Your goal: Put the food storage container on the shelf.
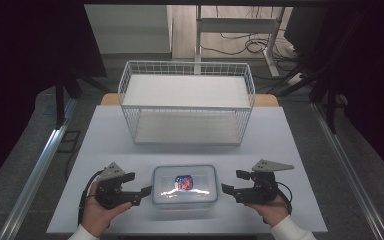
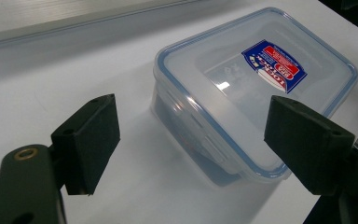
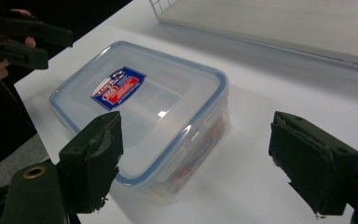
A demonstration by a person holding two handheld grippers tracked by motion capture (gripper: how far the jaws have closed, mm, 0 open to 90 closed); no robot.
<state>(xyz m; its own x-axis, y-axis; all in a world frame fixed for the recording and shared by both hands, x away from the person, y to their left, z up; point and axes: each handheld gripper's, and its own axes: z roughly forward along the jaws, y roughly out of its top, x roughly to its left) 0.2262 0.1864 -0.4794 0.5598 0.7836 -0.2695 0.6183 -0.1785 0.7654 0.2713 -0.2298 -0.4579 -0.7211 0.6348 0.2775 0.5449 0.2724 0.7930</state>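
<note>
Clear plastic container [image 1: 185,186] sits lidded on the desk [image 1: 290,150] between the spread left tool [image 1: 147,191] and spread right tool [image 1: 224,189], apparently just released; next likely needs a fresh two-sided grip.

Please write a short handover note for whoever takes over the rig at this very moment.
Left tongs: open, empty, at the left end of the clear lidded container.
Right tongs: open, empty, at its right end.
Container: on the white table, near the front edge, lid on, label up, between the two hands.
White wire rack: behind it, both shelves bare.
Done: container set down and untouched.
Left: probably grip it from both ends and move it, perhaps to the rack.
</note>
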